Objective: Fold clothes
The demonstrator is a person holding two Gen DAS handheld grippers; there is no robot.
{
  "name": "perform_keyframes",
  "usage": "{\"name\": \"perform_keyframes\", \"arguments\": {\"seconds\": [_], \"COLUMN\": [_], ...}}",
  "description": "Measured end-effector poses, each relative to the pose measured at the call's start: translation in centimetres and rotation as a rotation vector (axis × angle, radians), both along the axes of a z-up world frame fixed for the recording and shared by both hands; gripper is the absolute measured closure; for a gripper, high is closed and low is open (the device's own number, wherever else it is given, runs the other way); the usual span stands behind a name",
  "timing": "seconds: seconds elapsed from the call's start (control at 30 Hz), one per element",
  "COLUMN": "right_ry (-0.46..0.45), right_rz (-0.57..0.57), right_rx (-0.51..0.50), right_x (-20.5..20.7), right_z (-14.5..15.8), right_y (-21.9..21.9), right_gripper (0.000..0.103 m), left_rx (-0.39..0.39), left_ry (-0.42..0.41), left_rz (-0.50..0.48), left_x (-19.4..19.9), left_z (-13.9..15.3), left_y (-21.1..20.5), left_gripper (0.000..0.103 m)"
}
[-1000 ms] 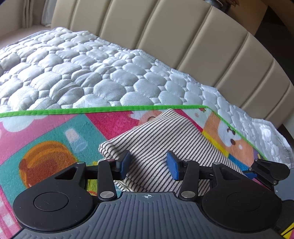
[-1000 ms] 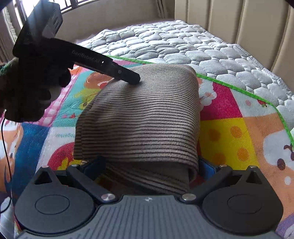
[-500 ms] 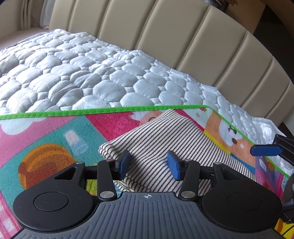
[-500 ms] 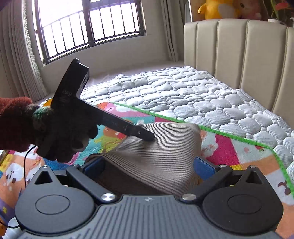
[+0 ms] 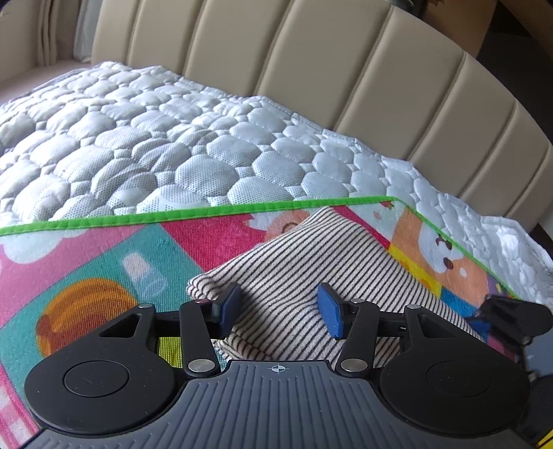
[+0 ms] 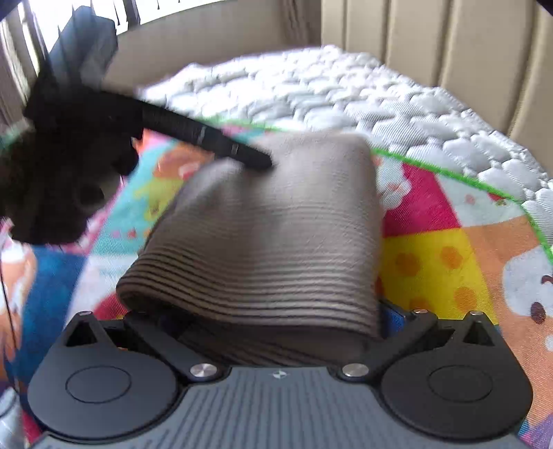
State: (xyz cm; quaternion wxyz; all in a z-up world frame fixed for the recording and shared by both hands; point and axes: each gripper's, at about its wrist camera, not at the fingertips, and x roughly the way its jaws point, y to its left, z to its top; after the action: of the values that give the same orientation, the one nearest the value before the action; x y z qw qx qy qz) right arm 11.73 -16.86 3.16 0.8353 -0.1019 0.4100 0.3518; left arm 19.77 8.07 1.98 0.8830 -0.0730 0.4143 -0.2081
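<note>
A folded beige garment with thin dark stripes (image 5: 304, 262) lies on a colourful play mat (image 5: 96, 262) on the bed. My left gripper (image 5: 279, 307) is open, its blue pads resting on the garment's near corner. In the right wrist view the garment (image 6: 269, 235) lies between the wide-open fingers of my right gripper (image 6: 254, 317); the fingertips are mostly hidden by the cloth. The left gripper (image 6: 242, 153) shows there too, touching the garment's far side. The right gripper's finger (image 5: 511, 311) shows at the right edge of the left wrist view.
A white quilted mattress cover (image 5: 155, 145) spreads beyond the mat's green edge (image 5: 207, 210). A beige padded headboard (image 5: 345, 69) stands behind it. A window with bars (image 6: 69, 20) is at the far left of the right wrist view.
My right gripper tilted up and lifted half a second ago, then came back down low at the garment's near edge. The left gripper stayed open on the garment.
</note>
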Motion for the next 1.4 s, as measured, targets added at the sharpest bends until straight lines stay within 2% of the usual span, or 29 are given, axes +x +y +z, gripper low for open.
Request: {"name": "perform_keyframes", "arguments": {"seconds": [0.07,0.17,0.37,0.47,0.57,0.7,0.73,0.83,0.93,1.07,1.1,1.23,1.3,1.4], "right_ry": [-0.040,-0.087,-0.143,-0.204,-0.209,-0.170,-0.152,-0.083,-0.006,0.015,0.020,0.040,0.050,0.094], "right_rz": [-0.015,0.011,0.193,0.239,0.202,0.060,0.013,-0.093,-0.101,-0.084,-0.080,-0.063,-0.055,-0.033], "right_rx": [0.041,0.036,-0.021,0.023,0.078,0.203,0.218,0.170,0.052,0.013,0.003,-0.036,-0.055,-0.062], "right_x": [-0.2,-0.9,-4.4,-5.3,-4.6,-2.1,-1.3,1.5,3.3,3.0,3.0,2.7,2.5,3.2], "right_z": [1.0,2.0,2.4,5.0,6.7,7.9,7.8,6.0,2.7,1.1,0.7,-0.9,-1.7,-1.7], "right_y": [-1.4,-2.1,-0.7,-1.3,-2.5,-4.1,-4.3,-3.5,-1.7,-0.6,-0.4,0.7,1.2,1.2], "right_gripper": [0.000,0.000,0.000,0.000,0.000,0.000,0.000,0.000,0.000,0.000,0.000,0.000,0.000,0.000], "left_rx": [0.006,0.004,-0.016,-0.012,-0.008,0.009,0.010,0.021,0.050,0.100,0.110,0.103,0.106,0.022], "left_ry": [-0.005,-0.005,0.012,0.015,0.009,0.028,0.039,0.060,0.093,0.147,0.154,0.138,0.181,0.267], "left_rz": [-0.006,-0.005,0.008,0.016,0.025,0.017,0.017,0.022,0.016,0.004,0.011,0.134,0.172,0.154], "left_x": [0.0,0.0,0.3,0.5,0.5,0.8,1.1,1.4,1.8,2.6,2.6,0.8,-0.5,-2.4], "left_z": [0.0,-0.1,-0.1,-0.2,-0.4,0.0,0.0,0.2,0.7,2.2,2.7,5.5,5.4,3.5], "left_y": [-0.1,-0.1,0.1,-0.1,-0.4,-0.5,-0.6,-0.8,-1.2,-1.6,-1.6,-0.5,0.1,0.6], "left_gripper": [0.048,0.048,0.048,0.047,0.045,0.045,0.045,0.044,0.044,0.043,0.040,0.016,0.015,0.015]}}
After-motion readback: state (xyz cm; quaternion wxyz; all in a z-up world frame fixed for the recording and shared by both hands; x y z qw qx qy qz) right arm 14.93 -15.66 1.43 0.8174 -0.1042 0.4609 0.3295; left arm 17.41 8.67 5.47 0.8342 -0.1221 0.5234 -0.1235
